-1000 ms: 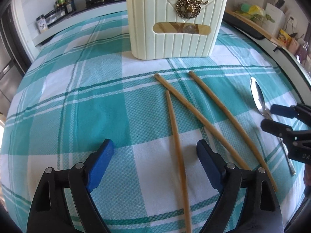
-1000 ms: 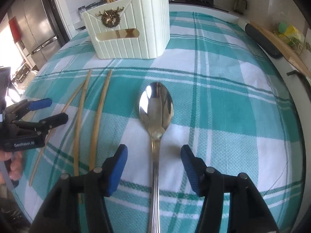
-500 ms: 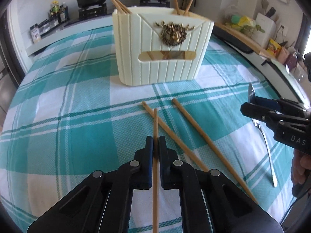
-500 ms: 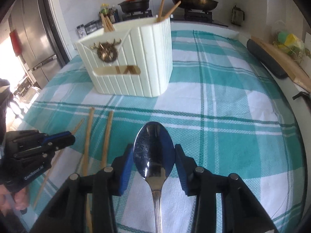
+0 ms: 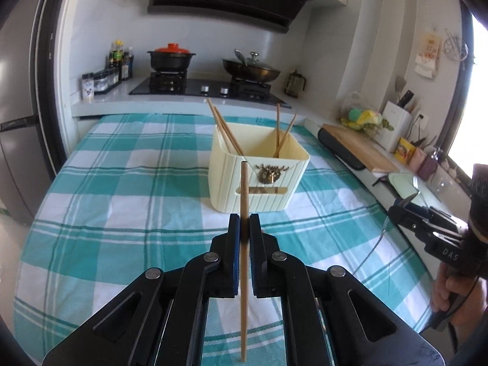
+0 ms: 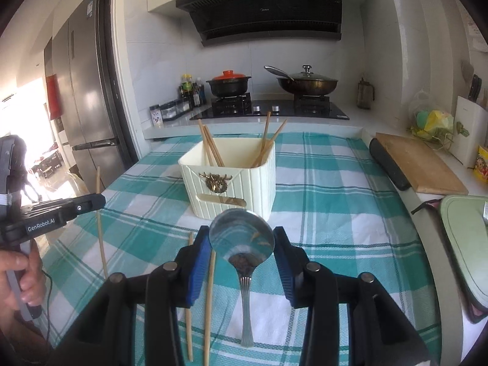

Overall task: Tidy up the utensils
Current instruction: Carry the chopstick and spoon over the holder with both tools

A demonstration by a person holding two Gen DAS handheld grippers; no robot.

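Observation:
My left gripper is shut on a wooden chopstick and holds it lifted, tip pointing at the cream utensil holder. The holder stands mid-table with several chopsticks in it. My right gripper is shut on the bowl of a steel spoon, raised above the cloth in front of the holder. Two more chopsticks lie on the cloth below the right gripper. The left gripper and its chopstick show at the left of the right wrist view.
The table carries a teal and white checked cloth. Behind it is a stove with a red-lidded pot and a wok. A wooden cutting board and a green tray lie on the right counter.
Both grippers closed, the left on a chopstick and the right on the spoon, then lifted them off the cloth. Both views tilted up toward the holder and stove.

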